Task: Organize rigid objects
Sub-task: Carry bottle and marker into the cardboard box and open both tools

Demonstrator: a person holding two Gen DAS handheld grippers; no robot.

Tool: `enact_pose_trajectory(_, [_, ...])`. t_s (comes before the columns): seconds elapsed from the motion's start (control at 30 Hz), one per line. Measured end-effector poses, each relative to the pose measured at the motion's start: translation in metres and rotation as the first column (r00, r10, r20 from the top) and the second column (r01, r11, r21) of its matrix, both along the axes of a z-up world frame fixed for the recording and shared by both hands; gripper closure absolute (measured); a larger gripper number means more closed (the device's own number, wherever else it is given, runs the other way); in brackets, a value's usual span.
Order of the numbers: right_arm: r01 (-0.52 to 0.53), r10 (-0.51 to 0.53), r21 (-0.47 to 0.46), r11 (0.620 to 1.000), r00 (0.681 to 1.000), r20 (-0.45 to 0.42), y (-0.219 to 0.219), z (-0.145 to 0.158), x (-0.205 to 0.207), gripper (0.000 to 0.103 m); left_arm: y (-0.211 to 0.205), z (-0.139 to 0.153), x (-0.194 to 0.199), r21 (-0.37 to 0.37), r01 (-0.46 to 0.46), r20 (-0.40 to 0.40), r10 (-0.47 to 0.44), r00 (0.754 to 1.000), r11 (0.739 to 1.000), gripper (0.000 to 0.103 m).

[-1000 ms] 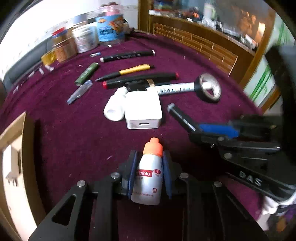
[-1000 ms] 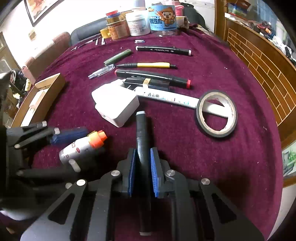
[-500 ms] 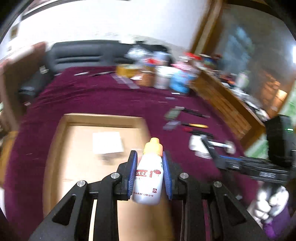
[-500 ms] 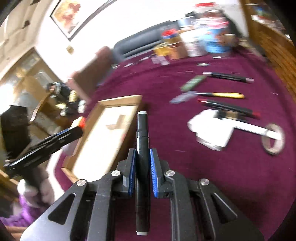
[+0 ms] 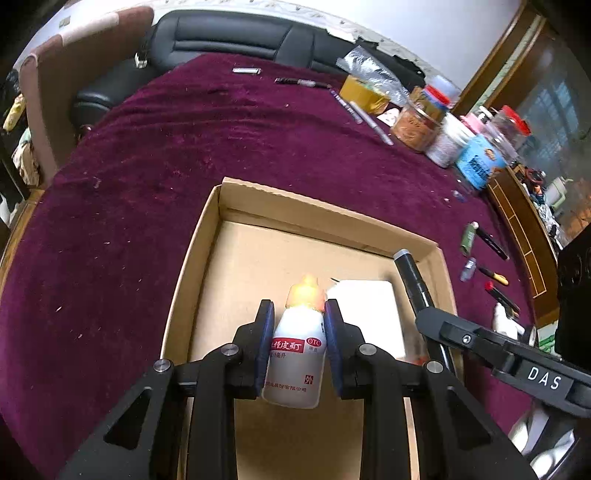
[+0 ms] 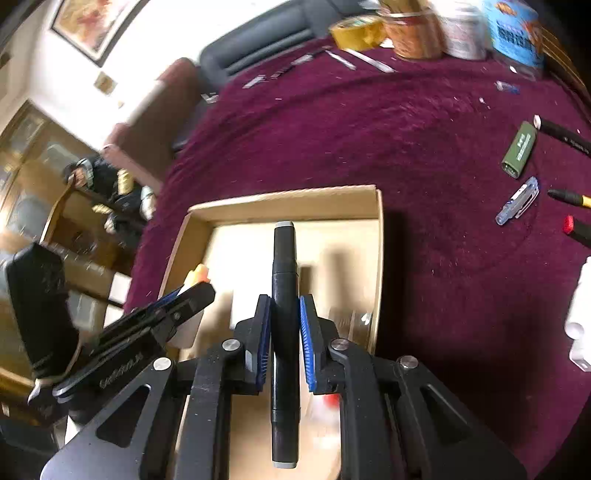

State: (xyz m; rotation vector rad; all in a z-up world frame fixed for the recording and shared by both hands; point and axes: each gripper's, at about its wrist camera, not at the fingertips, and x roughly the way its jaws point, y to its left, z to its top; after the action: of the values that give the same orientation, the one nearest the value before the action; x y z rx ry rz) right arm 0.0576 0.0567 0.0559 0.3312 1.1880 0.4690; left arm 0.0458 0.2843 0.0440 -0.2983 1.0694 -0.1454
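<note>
Left hand-held gripper (image 5: pixel 298 334): blue pads pressed against both sides of a small white bottle (image 5: pixel 295 360) with an orange cap and red label band. Bottle is held upright over the open cardboard box (image 5: pixel 207 236), above its floor.

Right hand-held gripper (image 6: pixel 283 332): pads clamped on a black marker (image 6: pixel 283 295), grey-tipped at both ends, lying along the fingers and pointing toward the far wall of the box. Marker is held over the box interior, near its right wall.

Inside the box, a white flat card (image 5: pixel 364 314) is seen on the floor just right of the bottle. Something red and a clear item beneath the right hand-held gripper are blurred; identity cannot be told.

Box rests on the purple-clothed tabletop (image 5: pixel 147 166). To the right, well apart from the box: a green lighter (image 6: pixel 519 149), a clear blue clip (image 6: pixel 517 201), a yellow-and-black pen (image 6: pixel 570 197), a black marker with a white tip, a red-capped marker, a white object at the frame edge. At the far edge stand jars (image 5: pixel 415 123), a blue-labelled tub (image 5: pixel 478 158), a yellow tape roll (image 6: pixel 354 31) and loose thin pens. A dark sofa (image 5: pixel 236 33) is noted behind the tabletop.
</note>
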Motion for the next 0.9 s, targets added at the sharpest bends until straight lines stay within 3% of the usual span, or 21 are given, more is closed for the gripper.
enact_pose_trajectory(0.13, [0.031, -0.032, -0.028, 0.999, 0.999, -0.027, 0.005, -0.009, 0.005, 0.089, 0.006, -0.009, 0.007, -0.038, -0.009, -0.013, 0.008, 1.0, 0.999, 0.08])
enact_pose_trajectory(0.33, [0.047, -0.046, -0.047, 0.998, 0.999, 0.017, 0.0, 0.001, 0.003, 0.087, 0.012, -0.001, 0.0, -0.112, -0.01, 0.007, 0.011, 1.0, 0.994, 0.057])
enact_pose_trajectory(0.47, [0.049, -0.046, -0.021, 0.999, 0.994, 0.098, -0.018, 0.025, -0.014, 0.087, 0.016, 0.008, -0.022, -0.134, -0.071, 0.05, 0.078, 0.996, 0.988, 0.044])
enact_pose_trajectory(0.63, [0.07, -0.051, -0.069, 0.995, 0.969, 0.241, -0.062, 0.06, -0.052, 0.087, 0.02, 0.008, -0.046, -0.137, -0.111, 0.085, 0.123, 0.989, 0.984, 0.044])
enact_pose_trajectory(0.73, [0.113, -0.072, -0.124, 0.986, 0.953, 0.293, -0.101, 0.072, -0.072, 0.086, 0.019, 0.031, -0.07, -0.196, -0.103, 0.128, 0.129, 0.983, 0.975, 0.044])
enact_pose_trajectory(0.8, [0.16, -0.101, -0.161, 0.974, 0.94, 0.326, -0.129, 0.077, -0.084, 0.08, 0.009, 0.058, -0.092, -0.21, -0.064, 0.193, 0.105, 0.976, 0.976, 0.04])
enact_pose_trajectory(0.83, [0.192, -0.123, -0.177, 0.965, 0.932, 0.34, -0.145, 0.078, -0.089, 0.07, 0.001, 0.071, -0.103, -0.209, -0.044, 0.222, 0.092, 0.971, 0.977, 0.036])
enact_pose_trajectory(0.9, [0.26, -0.182, -0.19, 0.947, 0.919, 0.351, -0.18, 0.078, -0.098, 0.059, -0.016, 0.09, -0.122, -0.21, -0.015, 0.269, 0.073, 0.96, 0.978, 0.021])
